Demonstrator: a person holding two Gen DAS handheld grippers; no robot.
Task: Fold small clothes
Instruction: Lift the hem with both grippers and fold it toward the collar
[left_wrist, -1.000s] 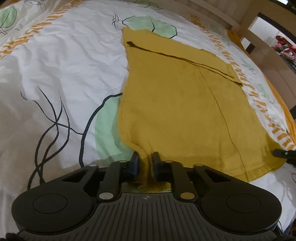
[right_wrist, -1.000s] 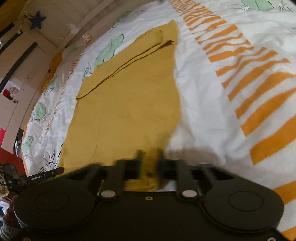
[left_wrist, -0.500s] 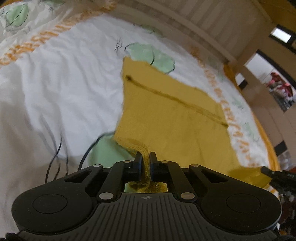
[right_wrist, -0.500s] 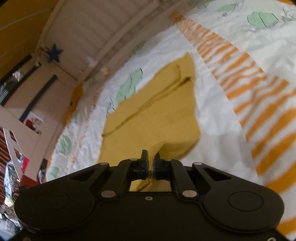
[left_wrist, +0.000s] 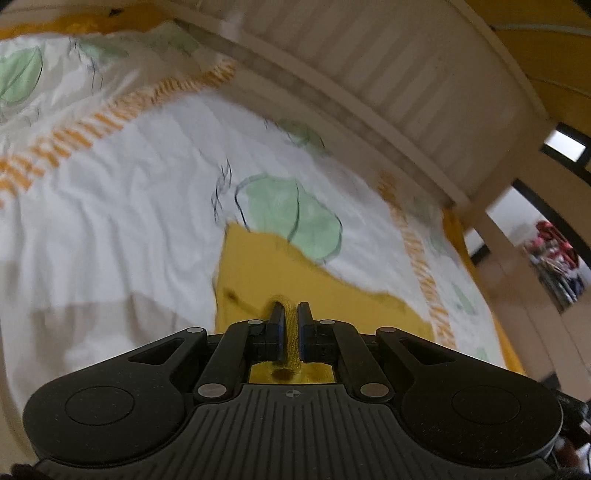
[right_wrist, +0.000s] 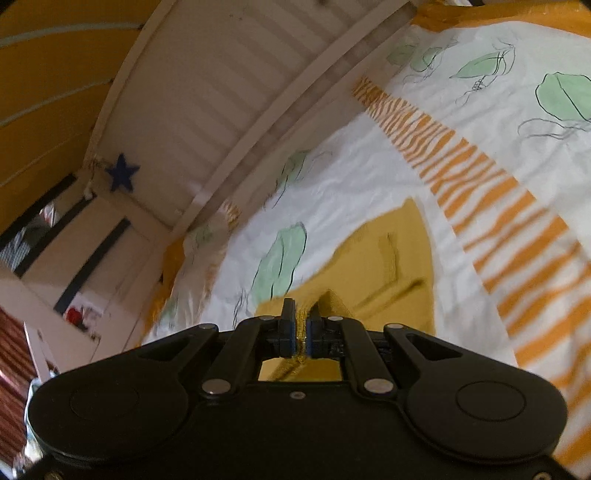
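Observation:
A mustard-yellow knit garment (left_wrist: 280, 269) lies on a bed; it also shows in the right wrist view (right_wrist: 380, 258). My left gripper (left_wrist: 289, 317) is shut on a bunched edge of the garment and holds it lifted above the bed. My right gripper (right_wrist: 301, 319) is shut on another edge of the same garment, also lifted. The near part of the garment is hidden below both grippers; only its far part lies flat on the sheet.
The bed sheet (left_wrist: 110, 206) is white with green leaves and orange stripes (right_wrist: 491, 192). A white slatted bed rail (left_wrist: 388, 85) runs along the far side. A blue star (right_wrist: 122, 177) is on the rail. A doorway (left_wrist: 546, 236) is at the right.
Both grippers have closed on the garment's near edge and lifted it up and forward toward the far end. The views have tilted up, so the rail and room show.

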